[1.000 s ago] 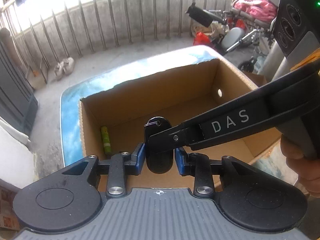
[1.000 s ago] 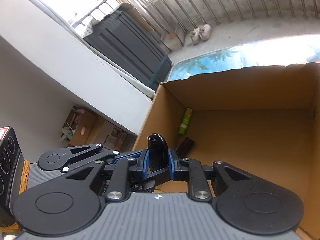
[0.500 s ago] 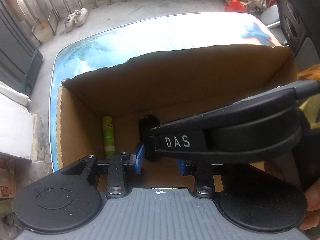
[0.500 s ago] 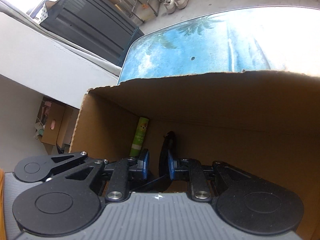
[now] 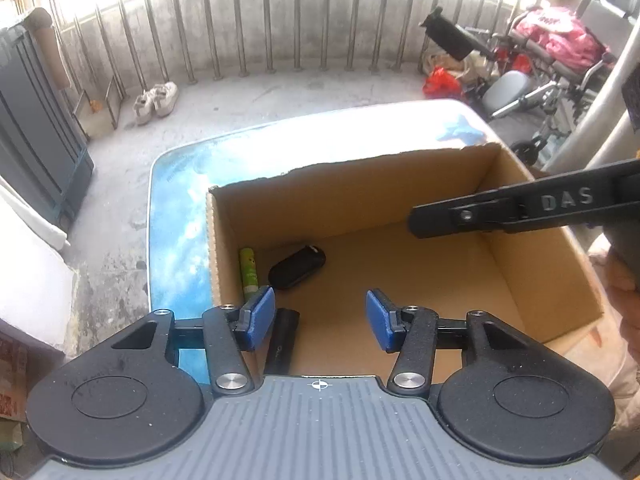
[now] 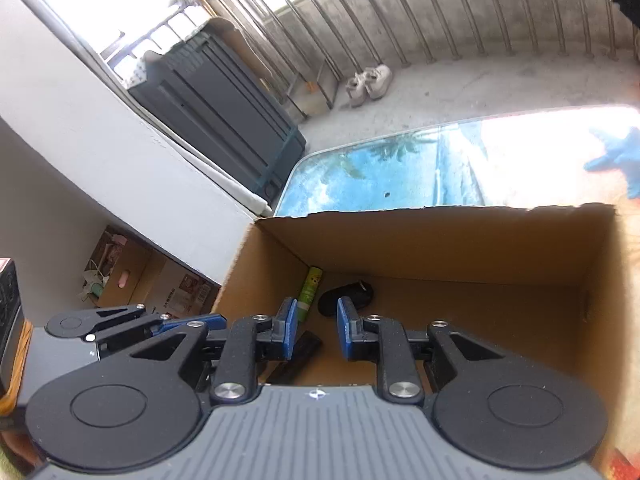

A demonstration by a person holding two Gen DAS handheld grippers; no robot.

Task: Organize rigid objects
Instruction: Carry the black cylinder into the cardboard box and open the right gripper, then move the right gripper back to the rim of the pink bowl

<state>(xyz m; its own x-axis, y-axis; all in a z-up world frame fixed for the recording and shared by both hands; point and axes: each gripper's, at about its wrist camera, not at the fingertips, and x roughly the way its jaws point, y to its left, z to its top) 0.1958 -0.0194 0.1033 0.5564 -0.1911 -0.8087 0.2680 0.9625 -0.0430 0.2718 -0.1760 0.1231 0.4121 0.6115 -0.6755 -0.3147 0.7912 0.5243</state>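
An open cardboard box [image 5: 540, 264] [image 6: 440, 236] stands on a blue glass table [image 5: 180, 208] [image 6: 360, 184]. On its floor at the left lie a black oval case [image 5: 297, 267] [image 6: 346, 299], a green tube [image 5: 248, 272] [image 6: 310, 292] and a black flat bar [image 5: 283, 340] [image 6: 298, 356]. My left gripper [image 5: 320, 322] is open and empty above the box's near edge. My right gripper [image 6: 317, 332] is open and empty above the box; its side [image 5: 520, 210] crosses the left wrist view at right.
A railing [image 5: 280, 28] and concrete floor lie beyond the table, with shoes [image 5: 156, 98] [image 6: 370, 84], a dark cabinet [image 5: 36, 140] [image 6: 224, 112] at left, and a wheelchair and clutter [image 5: 540, 64] at right. Cardboard boxes [image 6: 132, 280] sit by the white wall.
Both grippers held the black oval case over the box, lowered it inside, then opened and lifted away. The case now lies on the box floor beside the green tube.
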